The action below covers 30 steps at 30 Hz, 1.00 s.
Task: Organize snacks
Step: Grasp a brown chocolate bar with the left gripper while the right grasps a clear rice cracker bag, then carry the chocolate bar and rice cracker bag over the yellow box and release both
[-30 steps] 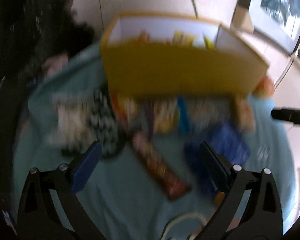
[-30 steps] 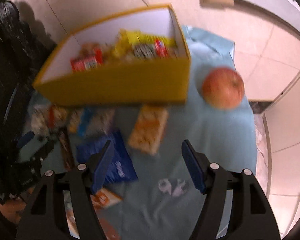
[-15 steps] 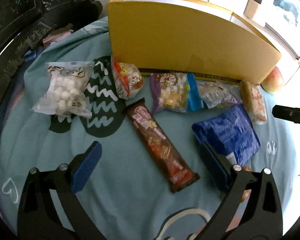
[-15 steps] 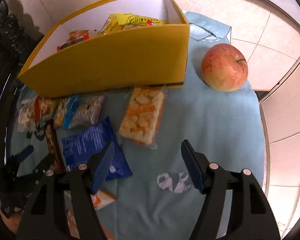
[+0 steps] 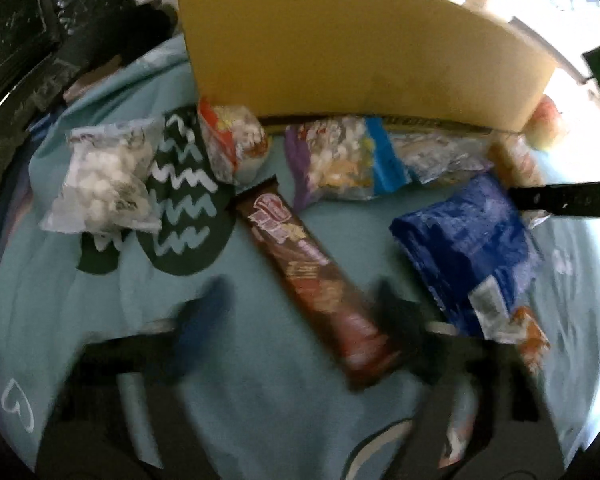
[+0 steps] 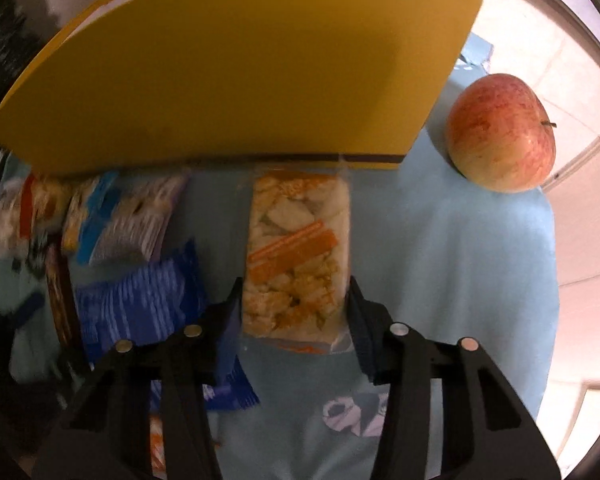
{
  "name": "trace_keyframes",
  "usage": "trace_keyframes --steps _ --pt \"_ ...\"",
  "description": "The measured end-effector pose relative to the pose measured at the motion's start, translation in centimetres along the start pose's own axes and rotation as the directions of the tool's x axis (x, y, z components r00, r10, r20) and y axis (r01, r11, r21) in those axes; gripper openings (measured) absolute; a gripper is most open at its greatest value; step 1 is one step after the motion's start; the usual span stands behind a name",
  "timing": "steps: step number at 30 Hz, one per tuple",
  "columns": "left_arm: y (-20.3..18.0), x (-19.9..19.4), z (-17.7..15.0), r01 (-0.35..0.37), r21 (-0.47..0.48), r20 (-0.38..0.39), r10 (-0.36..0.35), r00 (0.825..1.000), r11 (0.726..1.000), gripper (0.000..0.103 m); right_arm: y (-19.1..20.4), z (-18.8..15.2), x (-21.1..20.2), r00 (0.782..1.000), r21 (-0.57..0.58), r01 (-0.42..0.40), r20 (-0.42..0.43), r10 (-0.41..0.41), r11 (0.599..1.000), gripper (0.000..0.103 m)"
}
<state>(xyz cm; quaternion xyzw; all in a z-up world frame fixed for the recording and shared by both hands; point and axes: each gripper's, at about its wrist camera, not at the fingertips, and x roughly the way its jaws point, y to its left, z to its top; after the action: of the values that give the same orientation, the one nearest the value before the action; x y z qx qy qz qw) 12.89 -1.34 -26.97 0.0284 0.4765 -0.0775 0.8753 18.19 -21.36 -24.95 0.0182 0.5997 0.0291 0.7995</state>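
Note:
Snack packets lie on a light blue cloth (image 5: 260, 420) in front of a yellow box (image 5: 360, 48). My left gripper (image 5: 300, 316) is blurred and its jaws are closing around the lower end of a brown chocolate bar (image 5: 300, 256); the left pad still stands clear of it. In the right wrist view my right gripper (image 6: 296, 304) is closing on an orange and white snack packet (image 6: 296, 248), with both pads at the packet's long edges. That packet lies flat, its far end against the yellow box (image 6: 240, 72).
A marshmallow bag (image 5: 104, 176), a red and white packet (image 5: 236, 140), a purple and blue packet (image 5: 340, 160) and a blue packet (image 5: 468, 240) lie around the bar. An apple (image 6: 500, 132) sits right of the box. Dark furniture stands at the left.
Both grippers have come down closer to the cloth. The left jaws have narrowed around the chocolate bar. The right jaws have narrowed onto the orange and white packet.

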Motion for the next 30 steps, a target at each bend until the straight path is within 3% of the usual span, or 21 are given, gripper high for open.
trace_keyframes --steps 1,3,12,20,30 --pt "0.3 -0.3 -0.1 0.009 0.0 0.003 -0.009 1.0 1.0 0.031 -0.3 -0.3 -0.2 1.0 -0.003 -0.002 -0.001 0.002 1.0 0.047" --pt "1.3 -0.8 -0.4 0.046 -0.03 -0.001 -0.046 0.999 0.999 0.025 -1.3 -1.2 -0.6 1.0 0.014 -0.009 -0.001 0.009 1.0 0.047" --pt "0.5 -3.9 -2.0 0.077 0.057 0.046 -0.08 0.996 0.995 0.024 -3.8 -4.6 -2.6 0.998 0.073 -0.06 0.019 0.058 0.996 0.047" --pt "-0.1 -7.4 -0.8 0.101 0.066 0.119 -0.108 0.987 0.993 0.023 -3.8 -6.1 -6.3 0.989 0.065 -0.132 0.069 0.127 0.989 0.047" --pt "-0.8 -7.1 -2.8 0.108 0.079 0.063 -0.113 0.992 0.991 0.023 -3.8 -8.7 -6.0 0.991 0.066 -0.13 0.042 0.127 0.989 0.047"
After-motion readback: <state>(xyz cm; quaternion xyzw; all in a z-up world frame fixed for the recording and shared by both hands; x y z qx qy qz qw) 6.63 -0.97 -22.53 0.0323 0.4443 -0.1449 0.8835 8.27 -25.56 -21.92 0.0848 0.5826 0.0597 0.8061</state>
